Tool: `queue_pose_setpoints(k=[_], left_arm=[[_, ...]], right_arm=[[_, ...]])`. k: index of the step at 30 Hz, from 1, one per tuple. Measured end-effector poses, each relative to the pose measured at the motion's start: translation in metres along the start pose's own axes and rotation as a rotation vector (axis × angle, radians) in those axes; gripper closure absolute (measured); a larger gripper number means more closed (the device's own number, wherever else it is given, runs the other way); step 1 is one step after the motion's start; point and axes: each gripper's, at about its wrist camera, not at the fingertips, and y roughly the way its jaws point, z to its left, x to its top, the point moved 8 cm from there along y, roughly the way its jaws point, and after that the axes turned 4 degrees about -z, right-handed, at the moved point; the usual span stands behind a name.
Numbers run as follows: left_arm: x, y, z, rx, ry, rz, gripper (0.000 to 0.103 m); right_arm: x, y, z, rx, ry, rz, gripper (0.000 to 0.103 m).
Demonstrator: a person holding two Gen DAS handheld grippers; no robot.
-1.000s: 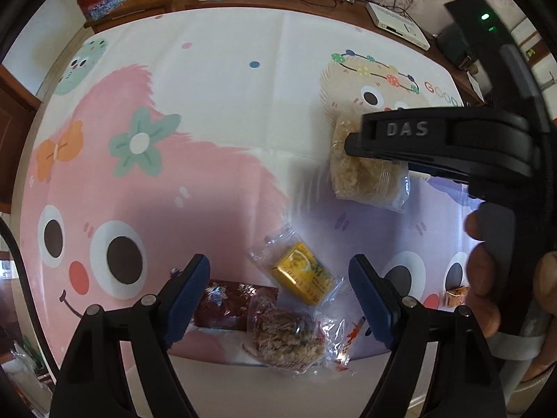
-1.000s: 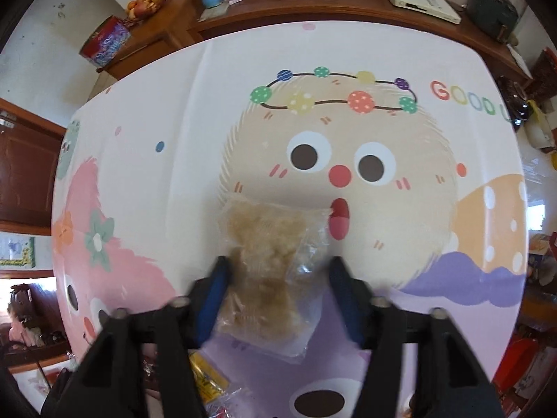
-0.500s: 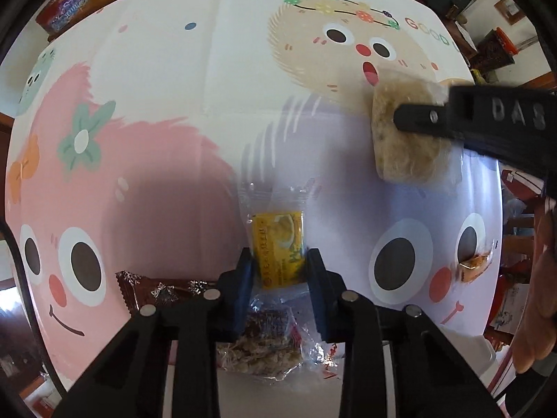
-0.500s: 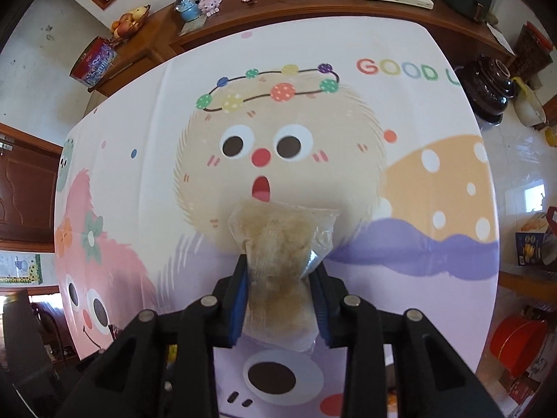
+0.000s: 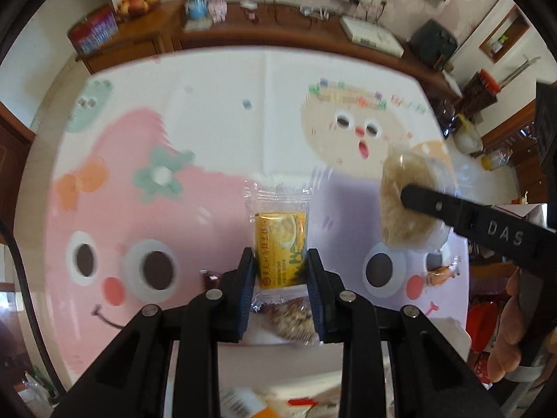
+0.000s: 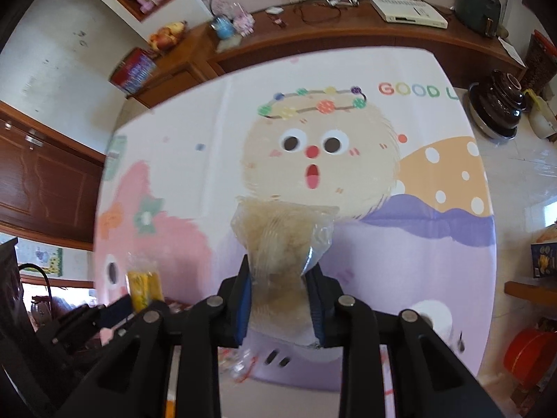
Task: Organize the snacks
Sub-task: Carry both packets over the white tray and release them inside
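Note:
My left gripper (image 5: 280, 271) is shut on a yellow snack packet (image 5: 280, 237) in a clear wrapper, held above the cartoon tablecloth (image 5: 209, 122). The same packet (image 6: 144, 285) shows at the lower left of the right wrist view. My right gripper (image 6: 280, 289) is shut on a clear bag of pale puffed snack (image 6: 282, 237), lifted off the cloth; the bag (image 5: 407, 202) hangs at the right in the left wrist view, pinched by the black fingers. A nut-bar packet (image 5: 289, 317) lies on the cloth under the left jaws. A small orange candy (image 5: 440, 275) sits near the right edge.
A wooden sideboard (image 6: 313, 38) runs behind the table with a fruit bowl (image 6: 167, 35), a red tin (image 6: 134, 69), cables and a white box (image 6: 407, 12). A dark pot (image 6: 497, 104) stands past the table's right edge. A hand (image 5: 515, 320) holds the right gripper.
Both grippers closed on their snacks and rose from the cloth: the left on the yellow packet, the right on the puffed-snack bag. The table looks farther away in both views.

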Motion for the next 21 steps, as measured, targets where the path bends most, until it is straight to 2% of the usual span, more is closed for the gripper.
queue_pose_setpoints(k=[4, 11, 16, 21], left_arm=[[-0.002, -0.050, 0.014, 0.002, 0.027, -0.067, 0.076], [-0.042, -0.116, 0.016, 0.008, 0.104, -0.121, 0.076], [-0.077, -0.136, 0.018, 0.025, 0.162, -0.118, 0.076], [-0.111, -0.144, 0.011, 0.031, 0.261, -0.104, 0.076]], right_arm=[[-0.015, -0.036, 0.022, 0.051, -0.016, -0.047, 0.075], [-0.058, -0.088, 0.061, 0.096, -0.094, -0.090, 0.075], [-0.099, -0.116, 0.081, 0.082, -0.139, -0.102, 0.075], [-0.145, -0.121, 0.087, 0.052, -0.135, -0.057, 0.075]])
